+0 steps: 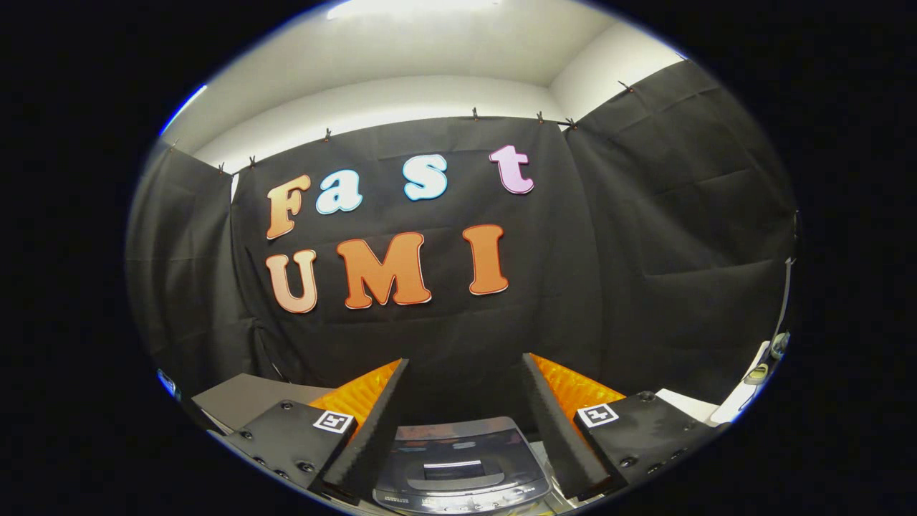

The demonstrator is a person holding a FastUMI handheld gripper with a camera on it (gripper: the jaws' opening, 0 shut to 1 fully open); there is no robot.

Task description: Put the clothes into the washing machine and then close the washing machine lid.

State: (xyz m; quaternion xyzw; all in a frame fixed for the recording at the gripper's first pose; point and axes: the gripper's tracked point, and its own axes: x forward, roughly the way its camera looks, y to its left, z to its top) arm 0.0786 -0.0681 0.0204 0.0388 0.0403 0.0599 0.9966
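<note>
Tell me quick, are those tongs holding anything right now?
Tongs: open, holding nothing, fingers spread apart above the washing machine.

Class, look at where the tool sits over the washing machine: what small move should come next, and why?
Probably tilt the tool down. Its fingers stand open and hold nothing, aimed at the booth wall, with the washing machine low between them and its lid seemingly down. No clothes are in sight yet.

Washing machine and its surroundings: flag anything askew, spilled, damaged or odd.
Nothing stands out. The washing machine sits square below the open gripper, its lid down and its top unmarked. The jaws stand wide apart and hold nothing. No clothes or spills are in sight.
</note>
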